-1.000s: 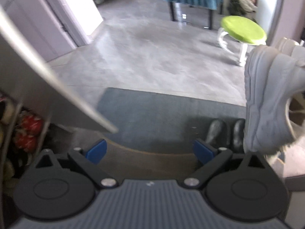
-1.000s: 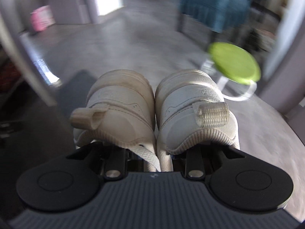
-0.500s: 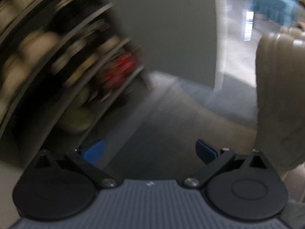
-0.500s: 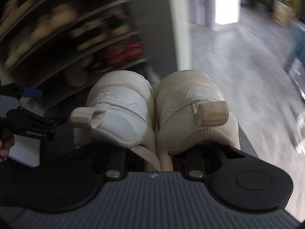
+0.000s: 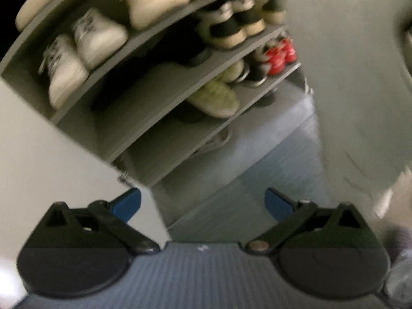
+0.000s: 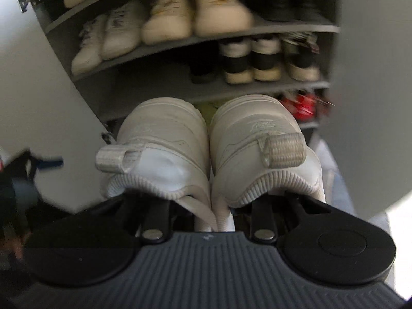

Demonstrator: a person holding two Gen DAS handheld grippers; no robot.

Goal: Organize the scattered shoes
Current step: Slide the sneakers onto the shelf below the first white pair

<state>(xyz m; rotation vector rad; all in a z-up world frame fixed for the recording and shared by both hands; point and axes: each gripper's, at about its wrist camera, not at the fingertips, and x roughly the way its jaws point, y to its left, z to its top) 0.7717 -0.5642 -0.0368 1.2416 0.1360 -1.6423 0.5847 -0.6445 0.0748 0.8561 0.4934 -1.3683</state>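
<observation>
1. Your right tongs (image 6: 213,221) are pinching a pair of white sneakers (image 6: 211,149), heels toward the camera and pressed side by side. The fingertips are hidden under the heel collars, so you can only see the black arms going in.
2. The sneakers hang in the air in front of the open shoe cabinet (image 6: 296,28), about level with its lower shelves. Their toes are hidden behind their own heels.
3. Your left tongs (image 5: 203,203) are spread wide, blue pads (image 5: 127,203) apart with nothing between them. They point down at the grey mat (image 5: 247,180) by the cabinet's foot.
4. In the left view the shelves run tilted and blurred. You can make out white shoes (image 5: 82,49) on the upper left, a yellowish shoe (image 5: 216,97) lower down and red shoes (image 5: 280,54) farther right.
5. A pale door panel (image 5: 51,170) covers the near left of that view and cuts off the shelf ends.
6. At the right edge of the left view a pale blur may be the carried sneakers; it is too smeared to tell.
7. In the right view the red shoes are mostly hidden behind the right sneaker, and the left tongs show only as a dark shape at the left edge.
</observation>
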